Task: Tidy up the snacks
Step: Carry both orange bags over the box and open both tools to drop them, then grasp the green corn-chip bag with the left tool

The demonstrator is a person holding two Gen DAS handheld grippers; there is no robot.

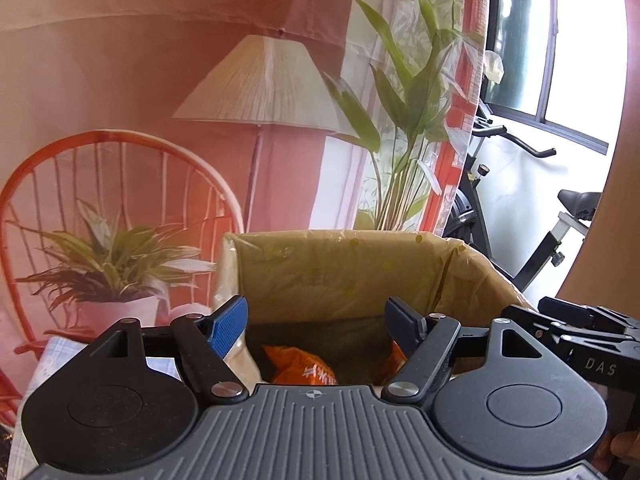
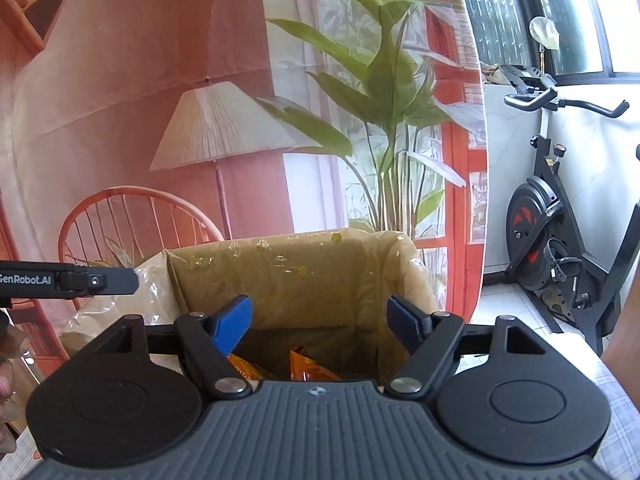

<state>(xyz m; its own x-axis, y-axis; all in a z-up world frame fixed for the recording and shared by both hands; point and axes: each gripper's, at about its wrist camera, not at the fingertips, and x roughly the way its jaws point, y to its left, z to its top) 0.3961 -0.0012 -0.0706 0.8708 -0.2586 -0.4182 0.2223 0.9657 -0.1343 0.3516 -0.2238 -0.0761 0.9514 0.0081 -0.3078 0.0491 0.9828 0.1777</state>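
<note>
Both grippers, left [image 1: 316, 322] and right [image 2: 320, 320], gape empty over the box [image 1: 340, 264]. Orange packets [image 1: 302, 368] lie inside. Next: fetch another snack.

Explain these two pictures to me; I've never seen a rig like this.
There is no robot arm. A person holds a two-finger claw in each hand, and each claw carries a camera looking forward along its fingers. One picture comes from the left claw, the other from the right claw. Both claws are open and hold nothing. Each looks down into a box lined with a plastic bag, with orange snack packs at the bottom. The right claw's body also shows at the edge of the left picture. Behind hangs a printed backdrop showing a lamp, a chair and plants, with an exercise bike beside it.
</note>
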